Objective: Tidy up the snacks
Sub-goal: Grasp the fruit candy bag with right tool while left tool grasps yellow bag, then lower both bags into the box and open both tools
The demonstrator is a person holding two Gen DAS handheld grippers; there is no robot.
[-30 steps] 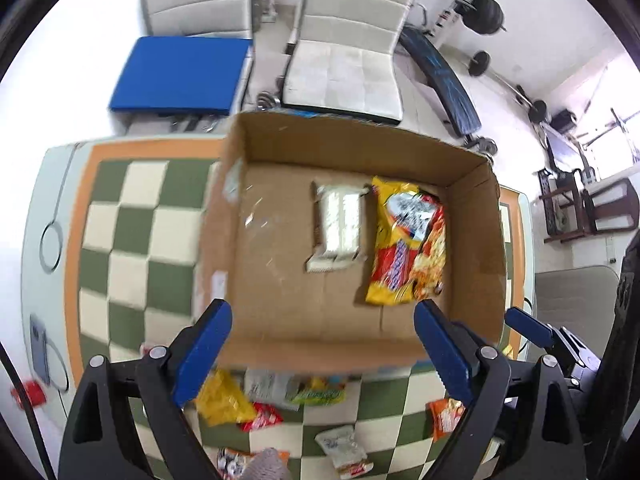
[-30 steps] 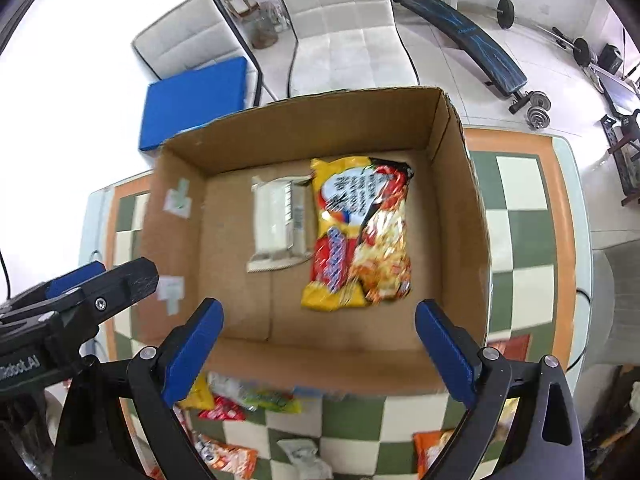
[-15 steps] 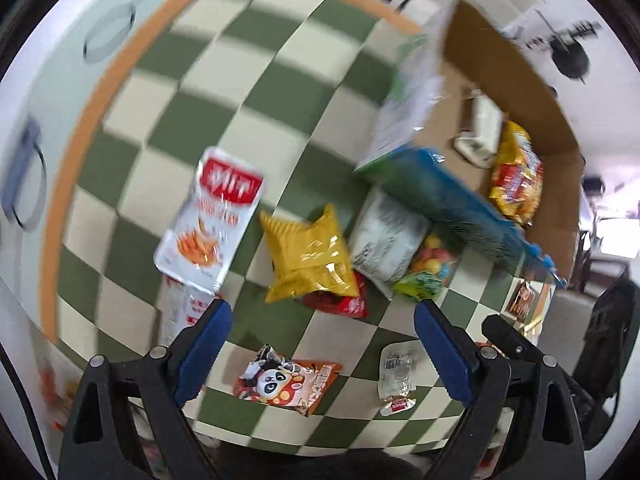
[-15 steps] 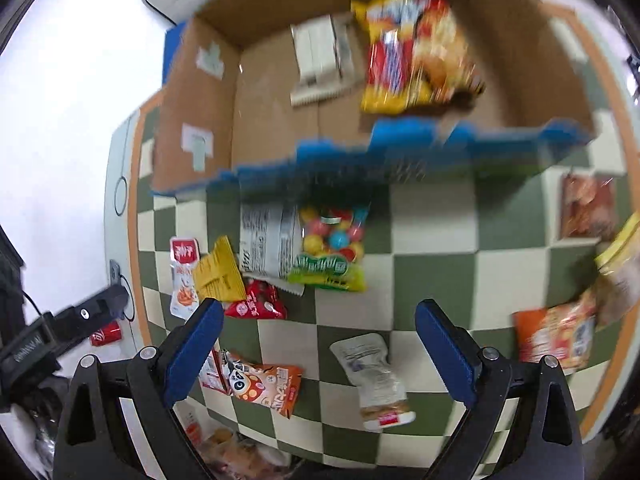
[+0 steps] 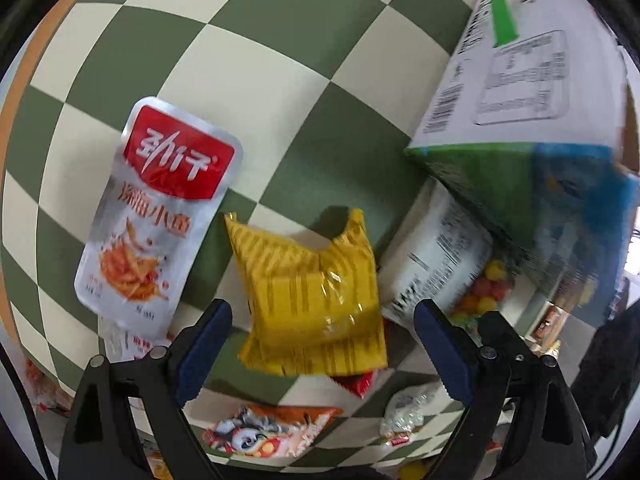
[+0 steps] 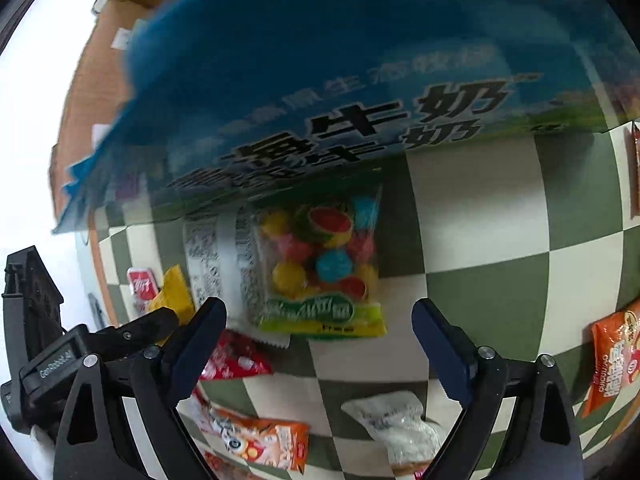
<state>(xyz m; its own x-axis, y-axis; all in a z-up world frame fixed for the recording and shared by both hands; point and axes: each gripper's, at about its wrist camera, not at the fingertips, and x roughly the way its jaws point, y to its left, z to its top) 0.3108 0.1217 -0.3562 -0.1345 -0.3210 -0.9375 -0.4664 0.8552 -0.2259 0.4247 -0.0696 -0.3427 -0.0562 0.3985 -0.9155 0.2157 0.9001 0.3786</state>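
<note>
Jaws apart on both, left gripper hovers over the yellow snack packet on the checkered worktop, probably light, crinkly, slippery; pinch across its puffed middle.

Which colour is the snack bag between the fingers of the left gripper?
Yellow with darker stripes; the snack bag shows best in the left wrist view.

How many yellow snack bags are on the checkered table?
1: a crinkly yellow plastic bag lying between the left claw's open fingers, beside the silver-and-red pouch. Others may hide behind the box.
</note>
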